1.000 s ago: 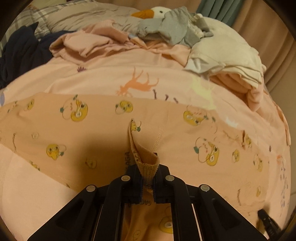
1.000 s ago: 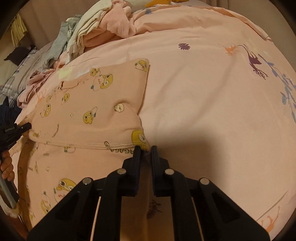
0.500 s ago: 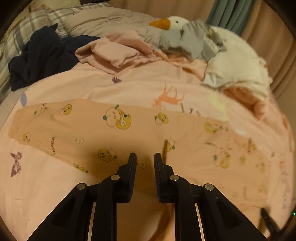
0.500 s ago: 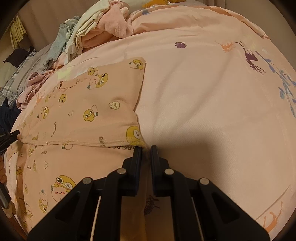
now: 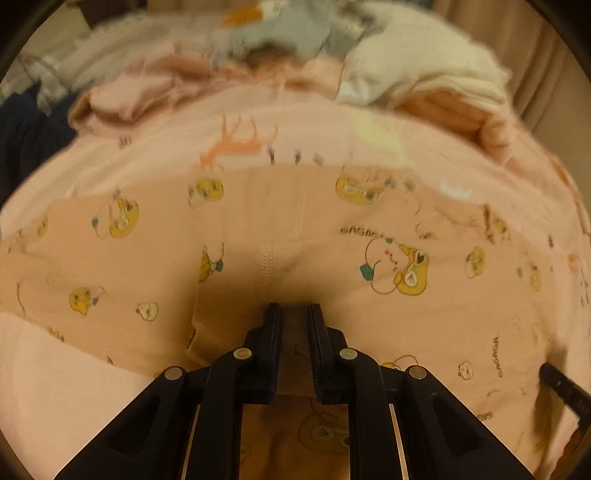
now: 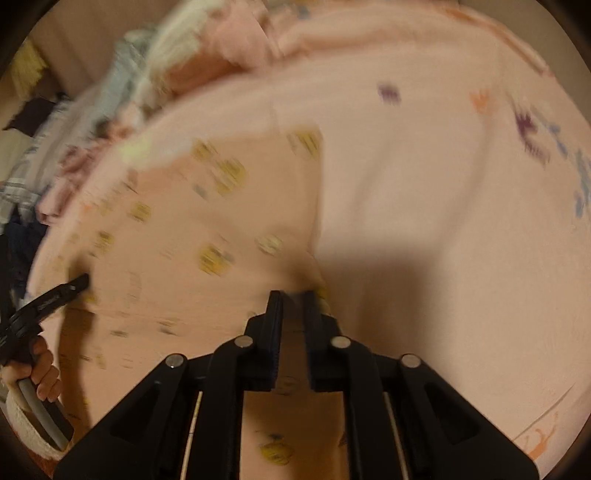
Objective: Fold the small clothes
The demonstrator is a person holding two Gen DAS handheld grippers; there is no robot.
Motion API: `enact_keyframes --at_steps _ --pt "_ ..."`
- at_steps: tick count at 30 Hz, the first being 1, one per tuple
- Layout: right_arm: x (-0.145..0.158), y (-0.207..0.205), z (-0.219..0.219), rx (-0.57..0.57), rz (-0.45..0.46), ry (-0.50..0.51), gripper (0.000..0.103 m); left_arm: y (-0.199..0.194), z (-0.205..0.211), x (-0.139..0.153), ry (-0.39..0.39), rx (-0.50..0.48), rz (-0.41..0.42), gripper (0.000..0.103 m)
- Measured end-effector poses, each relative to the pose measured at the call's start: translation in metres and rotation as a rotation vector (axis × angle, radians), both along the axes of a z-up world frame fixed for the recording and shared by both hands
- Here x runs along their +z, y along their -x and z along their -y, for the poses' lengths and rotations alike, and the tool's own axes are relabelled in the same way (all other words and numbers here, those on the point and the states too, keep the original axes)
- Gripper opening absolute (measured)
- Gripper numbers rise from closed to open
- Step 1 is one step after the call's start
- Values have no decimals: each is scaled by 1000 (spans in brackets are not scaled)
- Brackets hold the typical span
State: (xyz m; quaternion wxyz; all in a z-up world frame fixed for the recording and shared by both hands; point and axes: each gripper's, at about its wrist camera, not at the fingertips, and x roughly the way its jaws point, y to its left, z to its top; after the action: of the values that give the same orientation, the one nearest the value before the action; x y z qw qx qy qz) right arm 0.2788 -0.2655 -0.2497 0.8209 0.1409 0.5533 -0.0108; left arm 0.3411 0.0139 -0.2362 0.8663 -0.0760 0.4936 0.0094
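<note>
A small peach garment printed with yellow ducks (image 5: 369,266) lies spread flat on a pink bedsheet (image 5: 177,147). My left gripper (image 5: 294,308) is open, its jaws a little apart, low over the garment's middle near a seam, holding nothing. In the blurred right wrist view the same garment (image 6: 207,236) lies to the left. My right gripper (image 6: 293,295) has its jaws slightly apart at the garment's near right corner; whether cloth is between them is unclear. The left gripper (image 6: 79,284) shows at the left edge in a hand.
A heap of unfolded clothes lies at the back of the bed: white (image 5: 424,74), grey (image 5: 295,33), pink (image 5: 147,92) and dark navy (image 5: 22,133). The pink sheet (image 6: 443,221) stretches right of the garment. A curtain (image 5: 535,55) hangs behind.
My left gripper let go of the garment edge it held a second ago, then moved in low over the garment's middle. My right gripper's jaws have parted slightly; both views now blur from motion.
</note>
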Motion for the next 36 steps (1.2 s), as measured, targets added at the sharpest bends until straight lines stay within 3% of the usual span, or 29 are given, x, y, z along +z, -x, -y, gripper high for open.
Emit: enact_keyframes --at_steps 2,6,14,19,23,25,26,28,33,35,36 --pt "1 7 6 6 29 -33 2 4 -2 0 7 -21 11 15" --pt "0 14 11 -19 58 -66 0 10 -19 -1 107 -3 4 15" --pt "3 38 -15 53 76 114 0 26 -32 -2 232 -9 6 15" --pt "2 43 -4 11 77 63 0 44 -45 1 311 -16 -6 14" --pt "2 45 -7 21 83 66 0 55 -66 8 392 19 -64 15" --pt "2 47 -11 32 88 98 0 61 -87 14 431 70 -57 21" --pt "3 48 -13 33 90 111 0 63 -99 17 430 107 -48 35" --pt "3 48 -17 33 95 139 0 71 -139 25 445 200 6 49" --pt "3 49 -24 53 110 204 1 95 -239 29 513 450 64 49" --pt "3 49 -24 51 111 207 1 102 -265 33 450 520 78 49" --pt "3 49 -23 46 113 204 1 106 -280 36 378 561 78 49"
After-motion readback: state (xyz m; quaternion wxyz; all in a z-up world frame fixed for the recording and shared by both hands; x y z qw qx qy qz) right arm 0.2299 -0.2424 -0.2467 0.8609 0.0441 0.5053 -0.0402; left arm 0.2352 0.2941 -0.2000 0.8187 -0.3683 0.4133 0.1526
